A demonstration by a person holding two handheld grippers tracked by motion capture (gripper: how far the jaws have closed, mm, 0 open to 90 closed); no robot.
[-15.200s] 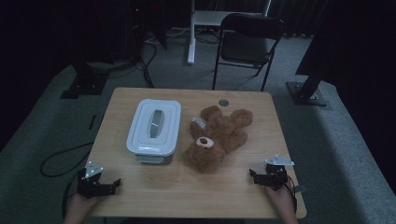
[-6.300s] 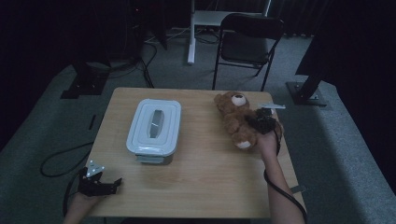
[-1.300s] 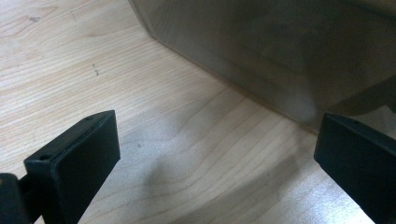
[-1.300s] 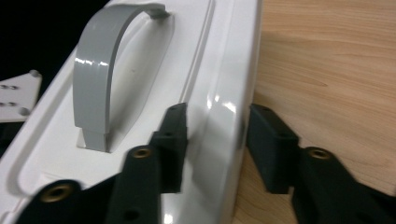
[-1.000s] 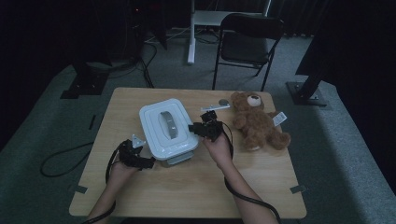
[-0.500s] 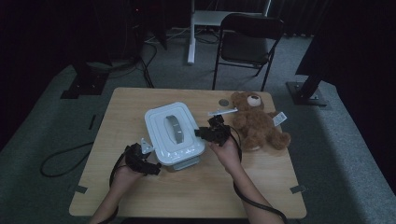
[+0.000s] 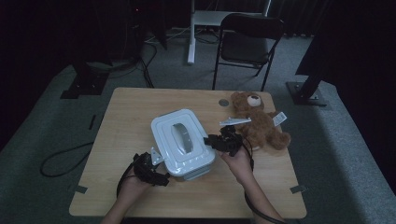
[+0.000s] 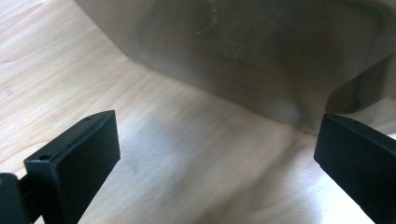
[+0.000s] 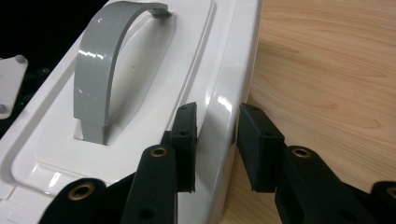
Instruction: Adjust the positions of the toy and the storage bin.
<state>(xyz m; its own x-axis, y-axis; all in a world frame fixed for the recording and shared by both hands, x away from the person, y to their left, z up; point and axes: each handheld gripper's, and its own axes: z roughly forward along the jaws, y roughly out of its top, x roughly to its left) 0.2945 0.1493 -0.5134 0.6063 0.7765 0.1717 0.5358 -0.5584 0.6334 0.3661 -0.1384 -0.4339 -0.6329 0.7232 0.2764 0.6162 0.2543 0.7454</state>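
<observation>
A white lidded box (image 7: 182,142) with a grey handle (image 9: 95,70) stands askew on the wooden table (image 7: 126,112). My right gripper (image 7: 210,140) is at the box's right side, and its jaws clamp the lid's rim (image 9: 217,112), one pad on top and one outside. At the box's front left corner, my left gripper (image 7: 156,163) is open. Its jaws (image 8: 217,140) stand wide apart, with the box's shadowed wall (image 8: 243,56) just ahead of them. A brown teddy bear (image 7: 259,123) sits to the right of the box, behind my right hand.
A small grey disc (image 7: 224,101) lies on the table near the bear's head. A folding chair (image 7: 247,42) and stand legs are on the floor beyond the far edge. Bare tabletop stretches along the near edge and the left.
The box has slid toward the near edge and to the right, turning a little. Both hands have moved along with it. The bear has stayed put.
</observation>
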